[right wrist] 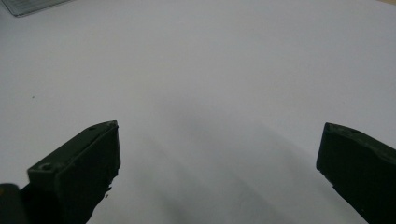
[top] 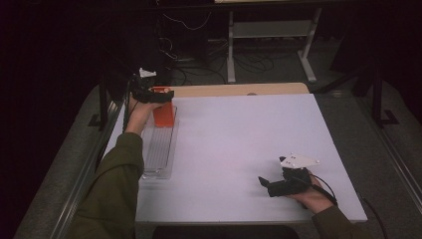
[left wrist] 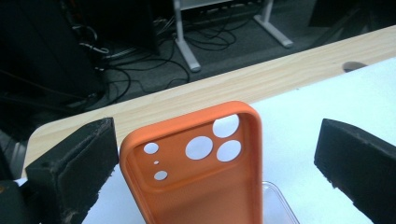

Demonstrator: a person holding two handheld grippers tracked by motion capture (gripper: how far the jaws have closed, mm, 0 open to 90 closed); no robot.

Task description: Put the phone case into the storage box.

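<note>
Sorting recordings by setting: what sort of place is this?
Probably a lab or workshop recording bench: a white-topped table with a pale wooden edge strip, loose black cables on the dark floor behind, and a white metal desk frame.

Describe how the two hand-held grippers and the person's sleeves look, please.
Both grippers are black with two thick, blocky jaws. The right gripper carries a pale grey three-cornered plate on top, and a thin black cable loops from it. The left gripper has a small white piece on top. The jaw pads look rough, with worn edges. The sleeves are olive green.
</note>
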